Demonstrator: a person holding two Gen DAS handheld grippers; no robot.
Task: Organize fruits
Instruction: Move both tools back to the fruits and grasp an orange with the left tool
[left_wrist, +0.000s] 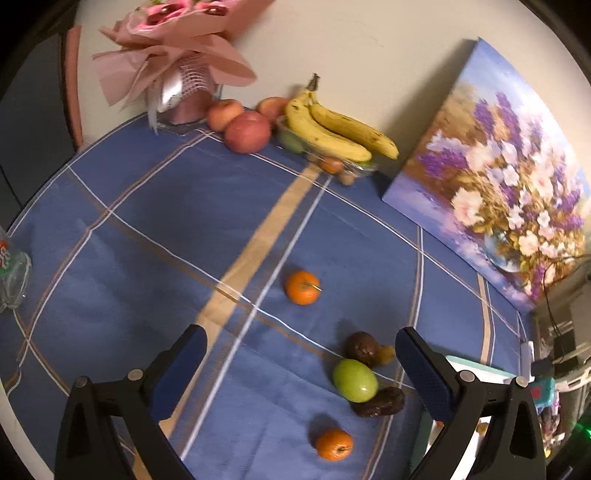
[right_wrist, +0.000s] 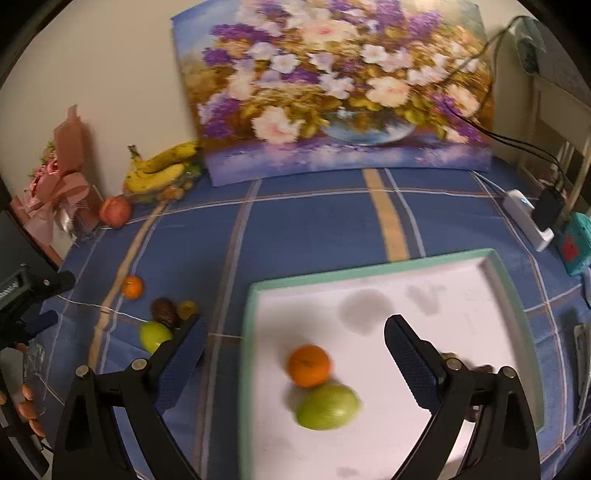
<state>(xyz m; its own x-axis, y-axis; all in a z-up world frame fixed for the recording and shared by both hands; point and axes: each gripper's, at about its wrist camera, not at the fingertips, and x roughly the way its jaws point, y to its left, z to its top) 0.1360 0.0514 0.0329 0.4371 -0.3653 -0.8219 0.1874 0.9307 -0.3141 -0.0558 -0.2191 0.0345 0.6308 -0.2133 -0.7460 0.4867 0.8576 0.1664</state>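
My left gripper (left_wrist: 300, 345) is open and empty above the blue checked cloth. Before it lie a tangerine (left_wrist: 302, 287), a dark brown fruit (left_wrist: 361, 348), a green apple (left_wrist: 355, 380), a dark date-like fruit (left_wrist: 380, 402) and a second tangerine (left_wrist: 334, 444). My right gripper (right_wrist: 295, 332) is open and empty over a white tray with a teal rim (right_wrist: 369, 271). In the tray lie a tangerine (right_wrist: 308, 365) and a green apple (right_wrist: 328, 406), touching. The loose fruits also show left of the tray in the right wrist view (right_wrist: 162, 314).
At the back stand a banana bunch on a clear dish (left_wrist: 336, 129), red apples (left_wrist: 246, 131), a pink bouquet (left_wrist: 177, 48) and a flower painting (right_wrist: 332, 88) against the wall. A charger and cable (right_wrist: 528, 218) lie right of the tray. A plastic bottle (left_wrist: 11, 273) is at the left.
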